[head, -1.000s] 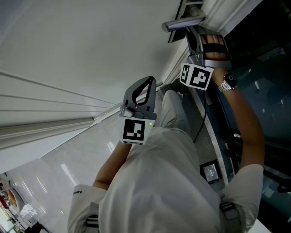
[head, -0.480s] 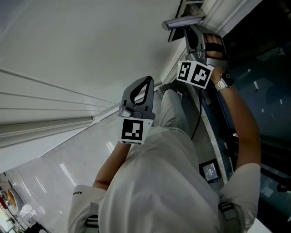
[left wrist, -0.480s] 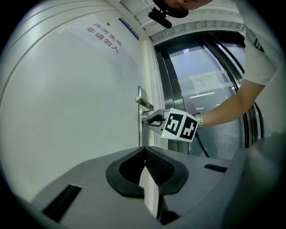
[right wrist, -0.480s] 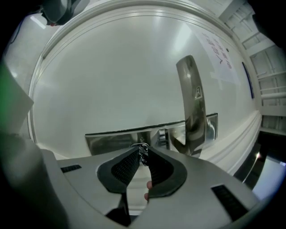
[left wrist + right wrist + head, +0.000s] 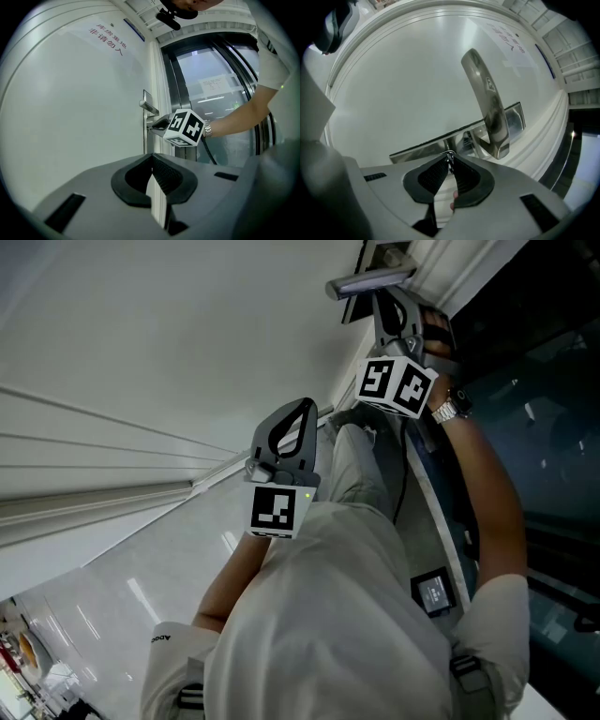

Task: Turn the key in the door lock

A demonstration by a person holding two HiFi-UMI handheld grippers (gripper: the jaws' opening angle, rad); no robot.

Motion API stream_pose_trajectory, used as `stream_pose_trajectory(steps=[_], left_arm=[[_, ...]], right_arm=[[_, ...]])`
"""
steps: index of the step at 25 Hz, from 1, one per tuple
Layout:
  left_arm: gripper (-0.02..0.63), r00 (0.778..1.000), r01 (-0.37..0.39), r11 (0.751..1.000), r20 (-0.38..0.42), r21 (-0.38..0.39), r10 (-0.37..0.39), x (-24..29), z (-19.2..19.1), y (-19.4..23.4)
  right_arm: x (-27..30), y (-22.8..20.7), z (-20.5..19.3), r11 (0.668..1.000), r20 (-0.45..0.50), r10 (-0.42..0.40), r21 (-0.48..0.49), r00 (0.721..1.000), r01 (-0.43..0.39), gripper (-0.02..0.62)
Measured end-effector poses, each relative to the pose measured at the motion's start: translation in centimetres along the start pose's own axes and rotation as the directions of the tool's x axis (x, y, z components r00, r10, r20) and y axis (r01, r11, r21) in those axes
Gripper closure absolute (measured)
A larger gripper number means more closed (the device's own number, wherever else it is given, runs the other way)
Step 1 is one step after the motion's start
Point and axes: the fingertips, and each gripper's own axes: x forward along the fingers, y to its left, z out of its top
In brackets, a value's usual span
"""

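In the right gripper view, my right gripper is at the steel lock plate of the white door. Its jaws have just been closing and pinch the small metal key between their tips. The lever handle juts out just right of the key. The head view shows the right gripper under that handle, with the key hidden. My left gripper hangs away from the door, shut and empty. In the left gripper view its jaws face the door, and the right gripper's marker cube shows ahead.
The door frame and a dark glass panel stand right of the door. A sign with red characters is high on the door. A black cable trails from the right gripper. Glossy floor lies below.
The right gripper has rolled at the lock, its marker cube turning and shifting slightly up-left in the head view. The left gripper has stayed where it was.
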Motion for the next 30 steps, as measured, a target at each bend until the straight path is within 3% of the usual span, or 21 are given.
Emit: stream_pose_trajectory(steps=[5, 8, 12, 20, 26, 30], left_arm=[[0.597, 1.0, -0.007, 1.0, -0.001, -0.004, 0.007, -0.11, 0.0, -0.04], [0.598, 1.0, -0.007, 1.0, -0.001, -0.003, 0.007, -0.06, 0.02, -0.08], [0.598, 1.0, -0.008, 1.0, 0.0, -0.002, 0.008, -0.1, 0.09, -0.13], [0.598, 1.0, -0.009, 1.0, -0.004, 0.008, 0.009, -0.05, -0.25, -0.13], [0.598, 1.0, -0.004, 1.0, -0.01, 0.003, 0.004, -0.11, -0.42, -0.44], [0.598, 1.0, 0.004, 1.0, -0.01, 0.014, -0.004, 0.08, -0.37, -0.68]], right_arm=[[-0.04, -0.11, 0.0, 0.999, -0.001, 0.004, 0.051, 1.0, -0.004, 0.558], [0.0, -0.27, 0.02, 0.989, 0.002, 0.029, 0.142, 1.0, -0.029, 0.569], [-0.07, -0.59, 0.05, 0.945, 0.014, 0.07, 0.318, 0.997, -0.071, 0.581], [0.2, -0.66, -0.16, 0.886, 0.015, 0.09, 0.455, 0.996, -0.087, 0.581], [0.36, -0.8, -0.32, 0.74, 0.04, 0.149, 0.658, 0.988, -0.138, 0.581], [0.53, -0.81, -0.81, 0.609, 0.064, 0.183, 0.776, 0.981, -0.164, 0.581]])
